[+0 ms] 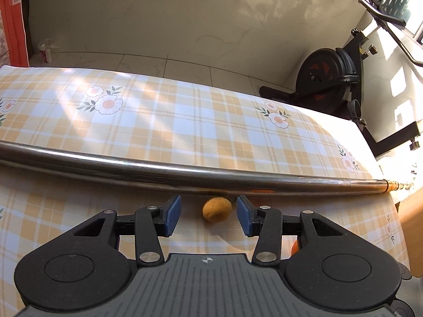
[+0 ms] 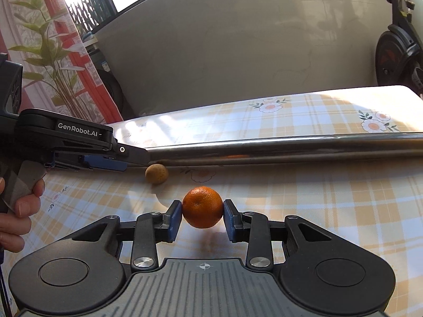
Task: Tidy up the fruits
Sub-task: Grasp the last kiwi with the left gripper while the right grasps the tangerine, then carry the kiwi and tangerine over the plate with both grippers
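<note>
A small brown round fruit (image 1: 217, 209) lies on the checked tablecloth just in front of a steel bar (image 1: 185, 171). My left gripper (image 1: 208, 215) is open, its blue pads on either side of the fruit and apart from it. In the right wrist view my right gripper (image 2: 202, 211) is shut on an orange mandarin (image 2: 202, 206), held between its blue pads low over the cloth. The brown fruit (image 2: 156, 173) shows there too, just past the tip of the left gripper (image 2: 124, 159), beside the steel bar (image 2: 277, 148).
The table (image 1: 158, 121) with its yellow checked flowered cloth extends beyond the bar to its far edge. An exercise bike (image 1: 330, 76) stands at the right past the table. A person's hand (image 2: 18, 206) holds the left gripper's handle. An orange sliver (image 1: 294, 248) shows by the left gripper's right finger.
</note>
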`<action>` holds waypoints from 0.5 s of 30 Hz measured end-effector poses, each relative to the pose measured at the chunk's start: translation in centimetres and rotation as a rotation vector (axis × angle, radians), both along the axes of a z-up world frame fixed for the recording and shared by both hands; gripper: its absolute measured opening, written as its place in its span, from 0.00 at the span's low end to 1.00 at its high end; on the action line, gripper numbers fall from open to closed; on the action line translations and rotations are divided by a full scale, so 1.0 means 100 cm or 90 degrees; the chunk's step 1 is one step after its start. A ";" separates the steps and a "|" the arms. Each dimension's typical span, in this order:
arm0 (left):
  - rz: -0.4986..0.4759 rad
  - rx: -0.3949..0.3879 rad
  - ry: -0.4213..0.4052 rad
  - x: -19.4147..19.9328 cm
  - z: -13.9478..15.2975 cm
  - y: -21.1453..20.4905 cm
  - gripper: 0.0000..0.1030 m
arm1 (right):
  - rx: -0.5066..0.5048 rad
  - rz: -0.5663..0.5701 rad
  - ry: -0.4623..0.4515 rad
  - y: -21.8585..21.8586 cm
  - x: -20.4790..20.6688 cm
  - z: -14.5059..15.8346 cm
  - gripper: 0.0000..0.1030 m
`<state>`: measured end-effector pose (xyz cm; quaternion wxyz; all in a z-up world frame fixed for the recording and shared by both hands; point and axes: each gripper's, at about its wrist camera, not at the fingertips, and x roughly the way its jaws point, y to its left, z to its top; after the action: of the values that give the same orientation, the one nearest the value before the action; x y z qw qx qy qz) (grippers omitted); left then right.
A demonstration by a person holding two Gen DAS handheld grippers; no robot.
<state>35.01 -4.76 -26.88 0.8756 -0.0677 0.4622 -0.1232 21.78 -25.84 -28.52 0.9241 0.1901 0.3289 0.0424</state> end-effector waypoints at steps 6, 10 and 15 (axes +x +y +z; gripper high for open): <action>-0.001 -0.012 0.024 0.015 -0.010 -0.008 0.46 | 0.005 -0.008 -0.004 -0.006 -0.001 0.002 0.30; -0.010 0.000 0.027 0.018 -0.017 -0.017 0.43 | -0.001 -0.003 -0.006 -0.006 -0.004 0.003 0.30; -0.023 -0.009 0.034 0.019 -0.021 -0.023 0.28 | -0.001 -0.008 -0.007 -0.006 -0.010 0.007 0.30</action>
<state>36.90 -7.07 -28.97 0.8601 -0.0685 0.4855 -0.1407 20.81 -26.47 -27.82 0.9262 0.1913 0.3226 0.0376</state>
